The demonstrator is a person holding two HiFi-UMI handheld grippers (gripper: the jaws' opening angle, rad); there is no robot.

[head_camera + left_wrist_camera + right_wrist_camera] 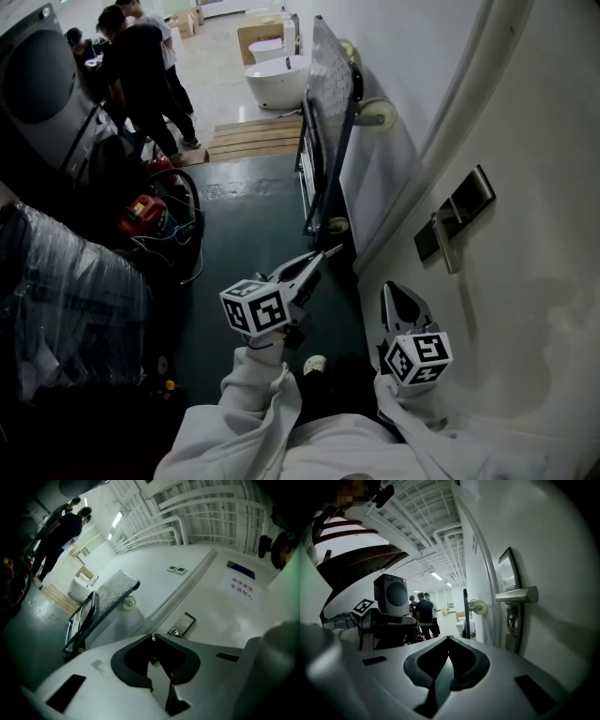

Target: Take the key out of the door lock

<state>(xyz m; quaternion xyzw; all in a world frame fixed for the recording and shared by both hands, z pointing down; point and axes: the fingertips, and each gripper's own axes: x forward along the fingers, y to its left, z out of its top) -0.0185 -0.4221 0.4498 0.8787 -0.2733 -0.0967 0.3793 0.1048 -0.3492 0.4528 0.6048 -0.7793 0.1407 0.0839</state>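
The white door (525,281) fills the right of the head view, with its dark lock plate and lever handle (455,220). In the right gripper view the handle (518,595) sits above the lock plate (513,620). My left gripper (330,251) is away from the door, left of the lock, pointing level; its jaws are closed on a small silvery key (153,638) that pokes out at the tips. The lock plate (183,624) shows beyond it. My right gripper (398,292) hangs close to the door below the lock, shut and holding nothing.
A wheeled grey panel (328,112) leans along the wall ahead. Beyond it are a white tub (277,80) and a wooden pallet (253,139). People (141,56) stand at the far left beside a large dark machine (37,84). A red tool (141,214) and cables lie on the green floor.
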